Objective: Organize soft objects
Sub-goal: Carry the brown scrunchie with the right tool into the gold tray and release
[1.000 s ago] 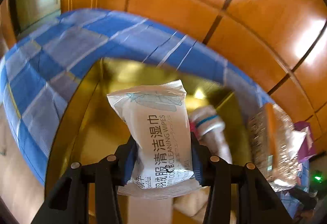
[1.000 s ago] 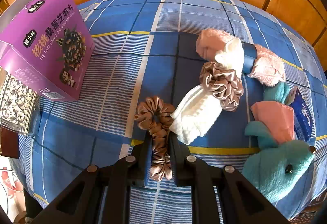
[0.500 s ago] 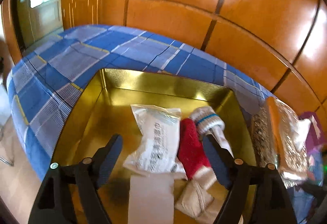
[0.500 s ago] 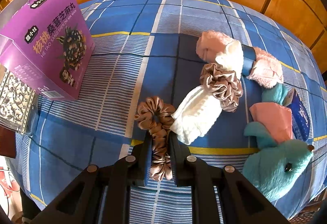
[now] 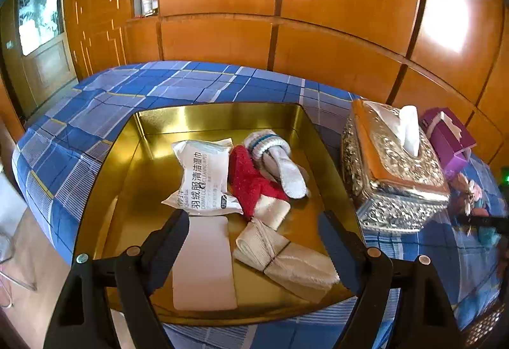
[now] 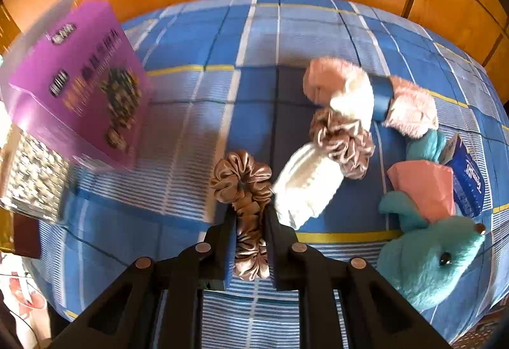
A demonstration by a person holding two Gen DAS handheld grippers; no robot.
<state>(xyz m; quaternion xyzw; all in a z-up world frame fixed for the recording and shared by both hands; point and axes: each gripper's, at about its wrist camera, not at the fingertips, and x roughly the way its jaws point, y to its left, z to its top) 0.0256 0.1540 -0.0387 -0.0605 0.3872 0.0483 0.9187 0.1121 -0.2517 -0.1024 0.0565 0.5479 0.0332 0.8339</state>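
Observation:
In the left wrist view a gold tin tray [image 5: 222, 116] on the blue plaid cloth holds a white wet-wipes pack [image 5: 203, 177], a red sock [image 5: 251, 183], a white striped sock [image 5: 280, 161], a cream cloth bundle [image 5: 286, 256] and a pale flat pad [image 5: 203, 263]. My left gripper [image 5: 253, 217] hangs open above the tray's near side, nothing between its fingers. In the right wrist view my right gripper [image 6: 249, 212] is shut on a beige satin scrunchie [image 6: 241, 177]. A second scrunchie [image 6: 343, 139], white cloth [image 6: 305, 186], pink fluffy item [image 6: 407, 110] and teal plush [image 6: 426, 263] lie to the right.
An ornate silver tissue box [image 5: 394, 177] stands right of the tray, a purple box [image 5: 448, 136] behind it. In the right wrist view the purple box [image 6: 82, 85] is at left, a blue tissue packet [image 6: 467, 180] and pink cloth [image 6: 426, 186] at right. Wooden panels back the table.
My left gripper opened and let go of the wet-wipes pack, which now lies in the tray; the gripper pulled back and up. My right gripper stays shut on the scrunchie.

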